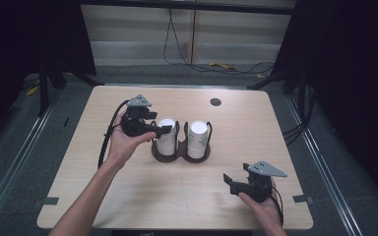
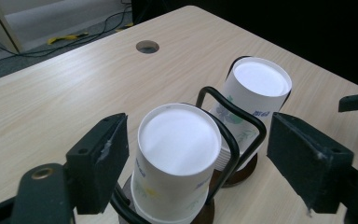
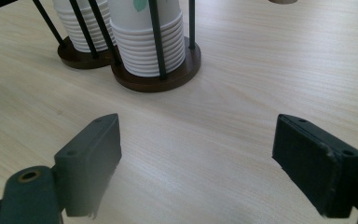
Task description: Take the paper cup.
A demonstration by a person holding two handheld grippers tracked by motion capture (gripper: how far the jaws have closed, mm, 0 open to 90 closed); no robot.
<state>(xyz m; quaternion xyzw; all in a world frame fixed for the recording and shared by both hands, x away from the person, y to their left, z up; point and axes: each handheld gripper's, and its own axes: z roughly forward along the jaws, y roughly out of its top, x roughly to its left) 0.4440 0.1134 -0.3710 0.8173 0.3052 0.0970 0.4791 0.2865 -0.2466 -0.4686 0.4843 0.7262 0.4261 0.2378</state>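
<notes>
A dark double cup holder (image 1: 179, 156) with black wire posts stands mid-table. It holds two stacks of upside-down white paper cups, a left stack (image 1: 167, 135) and a right stack (image 1: 197, 137). My left gripper (image 1: 163, 129) is level with the top of the left stack (image 2: 177, 154). Its jaws stand open on either side of the top cup, with a gap at each side. The right stack (image 2: 256, 88) leans just beyond. My right gripper (image 1: 230, 183) is near the front right of the table, open (image 3: 198, 140) over bare wood, facing the holder's base (image 3: 177, 77).
A round cable hole (image 1: 215, 102) sits in the tabletop behind the holder. Cables (image 1: 216, 64) lie on the floor beyond the far edge. Dark curtains flank the table. Bare wood (image 1: 177, 196) stretches between the holder and the front edge.
</notes>
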